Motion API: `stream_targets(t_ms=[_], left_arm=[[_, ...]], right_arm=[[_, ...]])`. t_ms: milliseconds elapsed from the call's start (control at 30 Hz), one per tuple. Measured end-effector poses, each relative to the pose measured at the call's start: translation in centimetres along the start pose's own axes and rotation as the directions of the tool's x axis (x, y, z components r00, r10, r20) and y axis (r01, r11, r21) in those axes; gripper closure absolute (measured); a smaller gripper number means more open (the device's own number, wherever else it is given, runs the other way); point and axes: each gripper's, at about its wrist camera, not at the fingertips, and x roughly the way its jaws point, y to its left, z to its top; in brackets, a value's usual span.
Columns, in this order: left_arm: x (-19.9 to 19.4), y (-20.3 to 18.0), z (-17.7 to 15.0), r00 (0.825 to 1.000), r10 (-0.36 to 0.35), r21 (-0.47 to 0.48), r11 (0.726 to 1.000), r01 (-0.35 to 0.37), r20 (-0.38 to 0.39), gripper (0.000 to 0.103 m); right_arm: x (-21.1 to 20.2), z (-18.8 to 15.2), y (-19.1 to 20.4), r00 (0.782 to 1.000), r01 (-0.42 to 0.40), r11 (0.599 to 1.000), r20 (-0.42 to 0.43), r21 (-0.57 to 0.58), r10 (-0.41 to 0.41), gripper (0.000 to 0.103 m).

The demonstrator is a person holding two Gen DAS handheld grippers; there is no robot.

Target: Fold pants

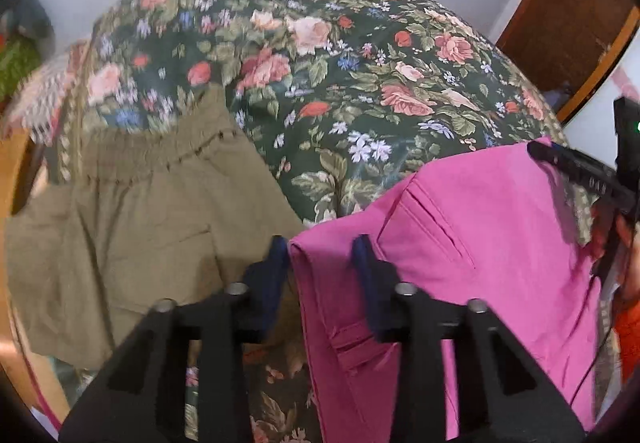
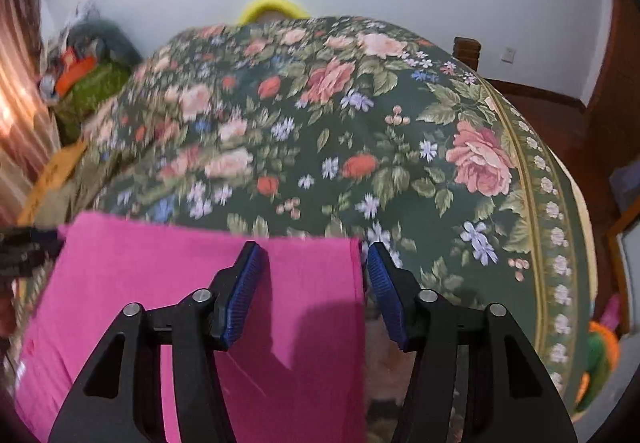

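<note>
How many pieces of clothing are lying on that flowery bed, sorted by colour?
Pink pants: 1
Khaki garment: 1
Total: 2, both lying on the floral bedspread.

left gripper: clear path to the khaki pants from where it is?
Probably yes. The khaki pants lie uncovered on the floral bedspread beside the left gripper, but its jaws now straddle the pink pants edge.

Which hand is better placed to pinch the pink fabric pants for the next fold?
Probably left: the left gripper closely brackets a folded corner of the pink fabric pants. The right gripper stands wider, one finger over the floral bedspread.
</note>
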Motion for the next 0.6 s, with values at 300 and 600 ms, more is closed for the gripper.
stream_targets(t_ms=[300,600], left_arm=[[-3.2,-1.6,0.1,0.984,0.152,0.063,0.985,-0.158,0.094,0.096],[-10.4,-3.0,1.5,0.967,0.146,0.054,0.986,-0.161,0.207,0.096]], right_arm=[[-1.9,0.0,0.9,0.999,0.031,0.999,0.036,-0.028,-0.030,0.100],[-10.2,2.3,2.5,0.982,0.067,0.996,0.183,-0.051,-0.056,0.100]])
